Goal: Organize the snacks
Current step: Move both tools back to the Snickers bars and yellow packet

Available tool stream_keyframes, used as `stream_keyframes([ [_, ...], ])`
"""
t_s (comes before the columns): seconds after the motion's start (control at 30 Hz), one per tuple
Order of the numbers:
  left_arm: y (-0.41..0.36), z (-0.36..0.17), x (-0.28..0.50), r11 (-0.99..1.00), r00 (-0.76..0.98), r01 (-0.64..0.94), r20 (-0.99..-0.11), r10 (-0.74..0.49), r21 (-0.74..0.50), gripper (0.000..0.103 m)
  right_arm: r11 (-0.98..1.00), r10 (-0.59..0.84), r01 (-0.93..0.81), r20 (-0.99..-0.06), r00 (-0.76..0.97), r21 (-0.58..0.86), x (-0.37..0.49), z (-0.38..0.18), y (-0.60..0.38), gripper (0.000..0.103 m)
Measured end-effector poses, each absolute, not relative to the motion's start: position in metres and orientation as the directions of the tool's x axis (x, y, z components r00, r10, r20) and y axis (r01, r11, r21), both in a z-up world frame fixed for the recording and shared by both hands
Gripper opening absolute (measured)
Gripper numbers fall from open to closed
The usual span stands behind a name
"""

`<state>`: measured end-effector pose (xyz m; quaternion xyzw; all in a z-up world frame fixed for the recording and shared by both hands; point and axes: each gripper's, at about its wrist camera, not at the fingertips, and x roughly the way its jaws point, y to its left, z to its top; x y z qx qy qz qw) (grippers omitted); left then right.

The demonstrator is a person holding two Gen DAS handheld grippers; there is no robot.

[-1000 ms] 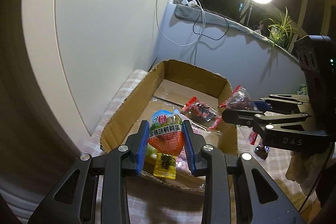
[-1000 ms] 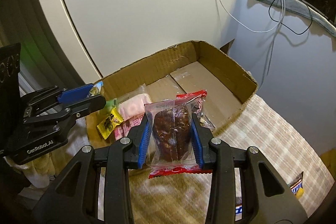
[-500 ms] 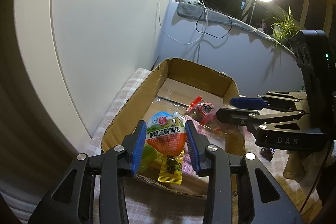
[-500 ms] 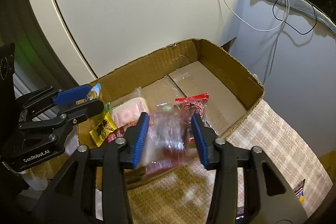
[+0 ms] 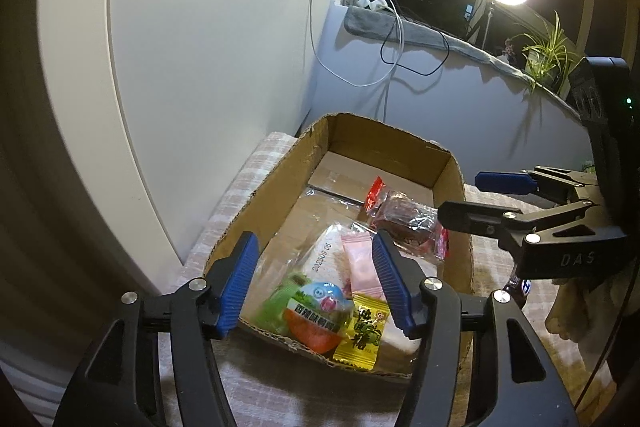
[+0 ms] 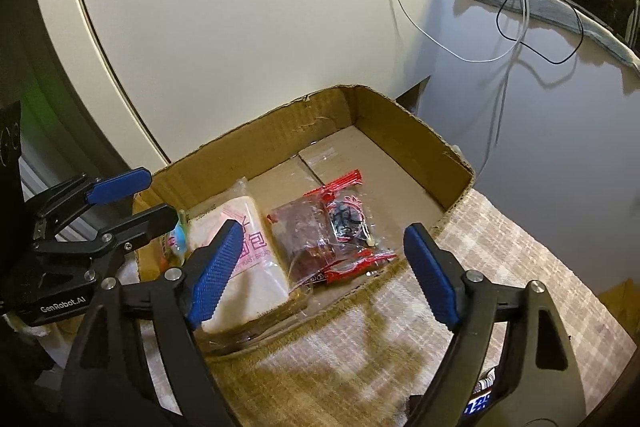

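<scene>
An open cardboard box point(image 5: 280, 183) point(image 6: 404, 123) holds several snacks. The orange-and-green egg packet point(image 5: 316, 315) lies at its near end beside a yellow candy point(image 5: 362, 331) and a pink bread bag point(image 5: 360, 263) point(image 6: 244, 251). A clear red-edged packet of dark snack point(image 5: 404, 223) point(image 6: 320, 239) lies in the middle. My left gripper point(image 5: 314, 283) is open and empty above the egg packet. My right gripper point(image 6: 320, 267) is open and empty above the box's near wall.
The box sits on a checked cloth point(image 6: 500, 267). A dark wrapped bar point(image 5: 520, 285) lies on the cloth outside the box, and shows below the right gripper point(image 6: 480, 397). A white wall and hanging cables point(image 5: 392, 39) stand behind.
Both grippers opened and let go. The egg packet dropped into the box's near end and the dark red-edged packet dropped into its middle. Both grippers pulled back slightly.
</scene>
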<state>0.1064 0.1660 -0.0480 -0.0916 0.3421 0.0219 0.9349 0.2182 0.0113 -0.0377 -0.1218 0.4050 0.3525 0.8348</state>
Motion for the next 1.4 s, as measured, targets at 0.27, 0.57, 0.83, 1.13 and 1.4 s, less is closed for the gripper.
stream_keyframes([
  [0.27, 0.163, -0.045, 0.105, 0.983, 0.769, -0.1, -0.638, -0.02, -0.151, 0.06, 0.734, 0.484, -0.674, -0.76, 0.434, 0.082, 0.218, -0.034, 0.004, 0.085],
  [0.57, 0.153, -0.038, 0.101, 0.987, 0.778, -0.093, -0.628, -0.012, -0.134, 0.063, 0.739, 0.489, -0.669, -0.75, 0.446, 0.085, 0.212, -0.025, -0.009, 0.085],
  [0.83, 0.136, -0.031, 0.099, 0.99, 0.786, -0.065, -0.618, -0.027, -0.126, 0.064, 0.762, 0.498, -0.639, -0.726, 0.474, 0.105, 0.205, -0.016, -0.041, 0.085],
  [1.13, 0.112, -0.029, 0.099, 0.992, 0.785, -0.02, -0.616, -0.061, -0.124, 0.063, 0.825, 0.437, -0.563, -0.689, 0.578, 0.051, 0.194, -0.011, -0.087, 0.085],
  [1.4, 0.082, -0.03, 0.101, 0.991, 0.776, 0.037, -0.621, -0.111, -0.13, 0.064, 0.875, 0.418, -0.467, -0.691, 0.589, 0.131, 0.2, -0.013, -0.15, 0.085],
])
